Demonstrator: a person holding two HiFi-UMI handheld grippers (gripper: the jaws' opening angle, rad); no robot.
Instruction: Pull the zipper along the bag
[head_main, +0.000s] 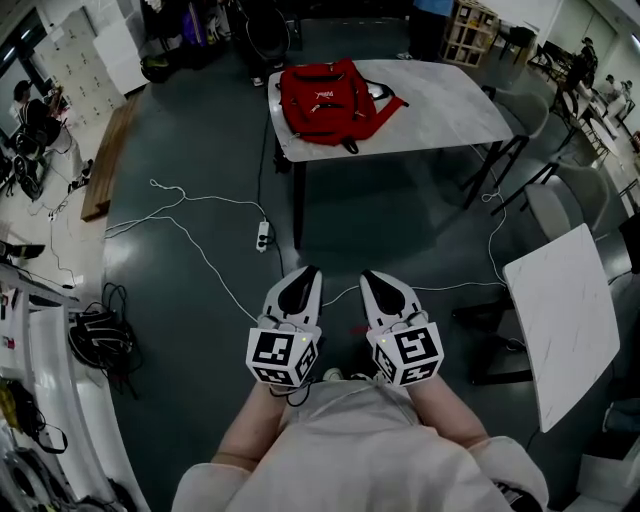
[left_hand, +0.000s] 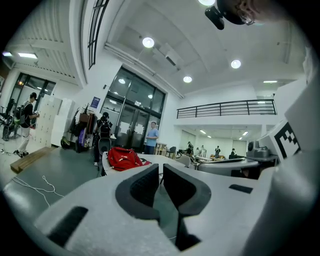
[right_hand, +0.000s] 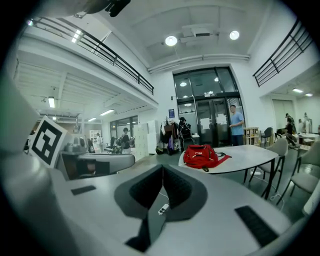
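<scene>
Left tool (left_hand: 161, 169): jaws pulled in to a thin slit, nothing between them. Right tool (right_hand: 162, 168): jaw tips touching, also empty. Both sit low and close to the person's body in the head view, side by side, tips pointing forward over the dark floor (head_main: 400, 220), marker cubes toward the camera.

Red bag (head_main: 325, 100) is well apart from both tools. It lies flat on the left part of a white marble worktop (head_main: 440, 105) across the room, with a strap trailing to the right and a dark loop near the front edge. Neither tool touches it. Zipper is too small to make out in any view. Both tool views show the bag straight ahead on that worktop, with glass doors behind it.

On the floor between tools and worktop: a white power strip (head_main: 263, 236) with a white cable (head_main: 190, 235) running off to the left. Bundle of black cable (head_main: 95, 335) at far left. Second white worktop (head_main: 565, 320) at right, just beside the person. Grey chair (head_main: 535, 110) at the far end of the bag's worktop. Person in a blue shirt (right_hand: 235, 122) stands by the doors.
</scene>
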